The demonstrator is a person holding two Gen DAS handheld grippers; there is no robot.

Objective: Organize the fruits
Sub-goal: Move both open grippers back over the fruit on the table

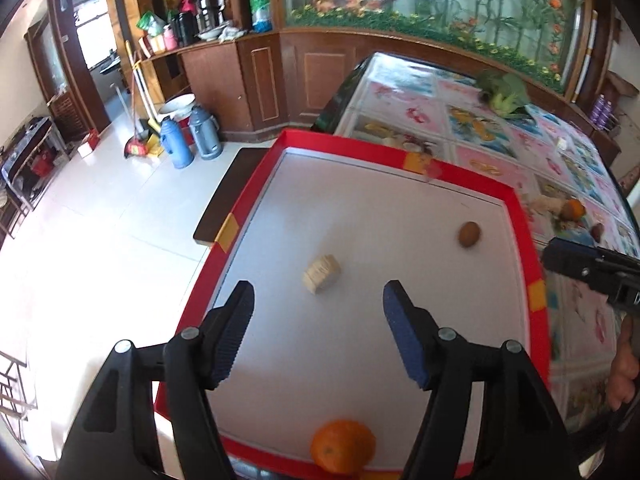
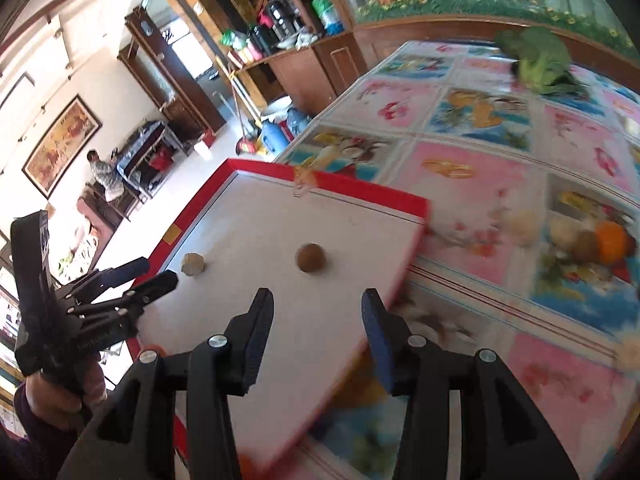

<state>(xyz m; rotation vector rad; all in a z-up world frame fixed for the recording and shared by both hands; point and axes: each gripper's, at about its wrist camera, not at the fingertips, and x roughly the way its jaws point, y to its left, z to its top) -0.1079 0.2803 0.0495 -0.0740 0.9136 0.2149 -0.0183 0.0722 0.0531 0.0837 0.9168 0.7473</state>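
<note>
A red-rimmed white tray (image 1: 520, 216) lies on the table; it also shows in the right wrist view (image 2: 360, 188). In it lie a brown kiwi (image 1: 469, 234) (image 2: 310, 257), a pale banana piece (image 1: 322, 273) (image 2: 192, 265) and an orange (image 1: 343, 446) at the near edge. My left gripper (image 1: 318, 304) is open and empty above the tray, just short of the banana piece. My right gripper (image 2: 318, 312) is open and empty over the tray's right edge, near the kiwi. It shows in the left wrist view (image 1: 560, 256). More fruit (image 2: 608, 240) lies on the table to the right, blurred.
A patterned cloth covers the table (image 2: 480, 152). A green leafy vegetable (image 2: 540, 62) lies at the far side. Beyond the table are a wooden cabinet (image 1: 280, 80) and thermos flasks (image 1: 176, 144) on the tiled floor. A person sits far off (image 2: 102, 168).
</note>
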